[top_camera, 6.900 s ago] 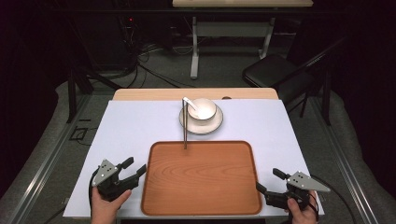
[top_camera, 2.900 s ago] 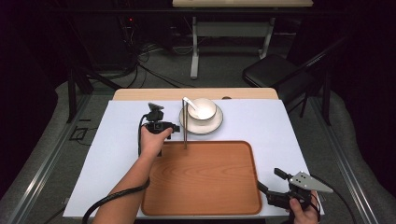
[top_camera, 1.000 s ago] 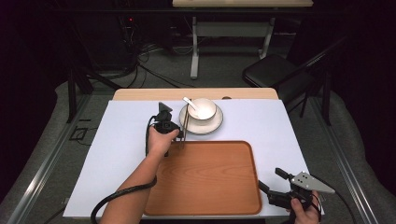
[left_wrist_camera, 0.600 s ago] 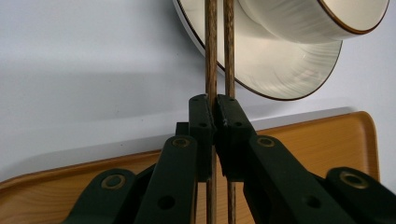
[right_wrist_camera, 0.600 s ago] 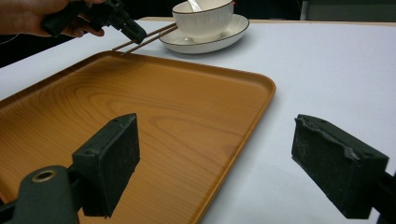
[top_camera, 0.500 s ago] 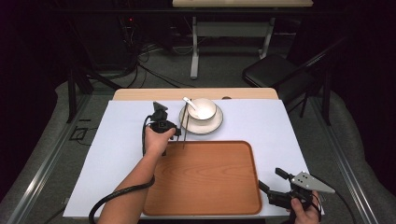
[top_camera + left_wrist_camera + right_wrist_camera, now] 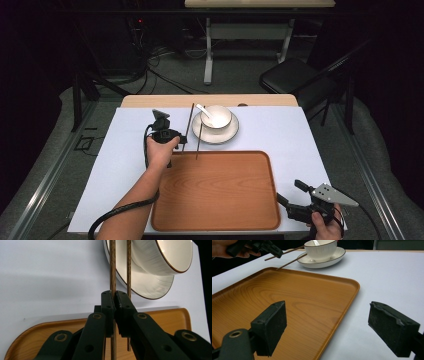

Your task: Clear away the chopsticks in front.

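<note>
Landmark: the wooden tray (image 7: 215, 192).

Left gripper (image 7: 170, 134) sits just beyond the tray's far-left corner, jaws pressed together, pinching one chopstick (image 7: 188, 125). In the left gripper view the stick (image 7: 113, 270) runs straight up through the clamped pads, gripped near its tray-side end, so most of its length points away from the tray, toward the far edge of the surface. That low grip probably lets the hand swing or lift the stick clear without touching the dishes.

Second chopstick (image 7: 199, 137) is not held. Its near tip rests on the tray's far rim and its far end leans on the saucer (image 7: 216, 134), so it lies propped, just beside the gripped one. Looks like the pair is being taken one at a time, since the jaws are too narrow a pinch for both.

Bowl (image 7: 216, 116) stands on the saucer just beyond the tray's far edge, with a spoon (image 7: 204, 110) lying in it.

Right gripper (image 7: 300, 210) waits at the tray's near-right corner, jaws spread wide with nothing between them; in the right gripper view the pads (image 7: 270, 327) frame the tray's right rim (image 7: 352, 287). It is parked, likely kept clear until needed.

Tray itself is bare, so it reads as the likely place for the things to go.
</note>
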`<state>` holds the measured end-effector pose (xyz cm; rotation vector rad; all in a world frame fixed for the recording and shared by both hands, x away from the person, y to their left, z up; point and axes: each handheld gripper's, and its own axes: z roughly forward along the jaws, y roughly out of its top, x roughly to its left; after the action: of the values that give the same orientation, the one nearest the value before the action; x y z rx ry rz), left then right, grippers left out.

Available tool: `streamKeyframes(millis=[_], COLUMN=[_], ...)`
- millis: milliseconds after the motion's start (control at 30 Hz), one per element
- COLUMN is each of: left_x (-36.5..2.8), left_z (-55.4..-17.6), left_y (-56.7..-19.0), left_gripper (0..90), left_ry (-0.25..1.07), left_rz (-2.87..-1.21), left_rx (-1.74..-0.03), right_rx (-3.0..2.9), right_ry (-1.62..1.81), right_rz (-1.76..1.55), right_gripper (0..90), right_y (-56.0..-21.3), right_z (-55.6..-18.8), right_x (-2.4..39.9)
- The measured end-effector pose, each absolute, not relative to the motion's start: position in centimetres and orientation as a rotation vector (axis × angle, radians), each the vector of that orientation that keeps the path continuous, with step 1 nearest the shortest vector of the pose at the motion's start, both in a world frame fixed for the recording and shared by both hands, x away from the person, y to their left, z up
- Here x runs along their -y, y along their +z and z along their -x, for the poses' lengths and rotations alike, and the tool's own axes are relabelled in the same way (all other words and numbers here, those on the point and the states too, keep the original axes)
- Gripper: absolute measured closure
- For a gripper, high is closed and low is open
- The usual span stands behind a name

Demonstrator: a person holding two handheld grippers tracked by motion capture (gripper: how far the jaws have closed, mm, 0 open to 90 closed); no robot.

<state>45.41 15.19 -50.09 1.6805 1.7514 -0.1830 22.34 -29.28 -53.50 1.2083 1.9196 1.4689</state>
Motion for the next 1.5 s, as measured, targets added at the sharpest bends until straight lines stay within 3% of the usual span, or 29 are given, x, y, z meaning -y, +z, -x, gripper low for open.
streamKeyframes(millis=[467, 900, 1500], left_x=[-18.8, -22.8, -22.3], left_z=[-42.1, -36.3, -29.4], left_y=[-49.8, -50.5, -50.5], left_gripper=[85.2, 85.2, 85.2], left_ry=[-0.191, -0.225, -0.283], left_rz=[-1.603, -1.563, -1.659], left_rx=[-1.751, -1.75, -1.657], right_rx=[-1.921, -1.92, -1.915], right_ry=[1.466, 1.467, 1.469], right_rz=[-1.208, -1.209, -1.219], right_gripper=[14.6, 14.6, 14.6], right_y=[-53.5, -53.5, -53.5], right_z=[-22.3, -22.4, -22.4], right_x=[29.2, 29.1, 29.1])
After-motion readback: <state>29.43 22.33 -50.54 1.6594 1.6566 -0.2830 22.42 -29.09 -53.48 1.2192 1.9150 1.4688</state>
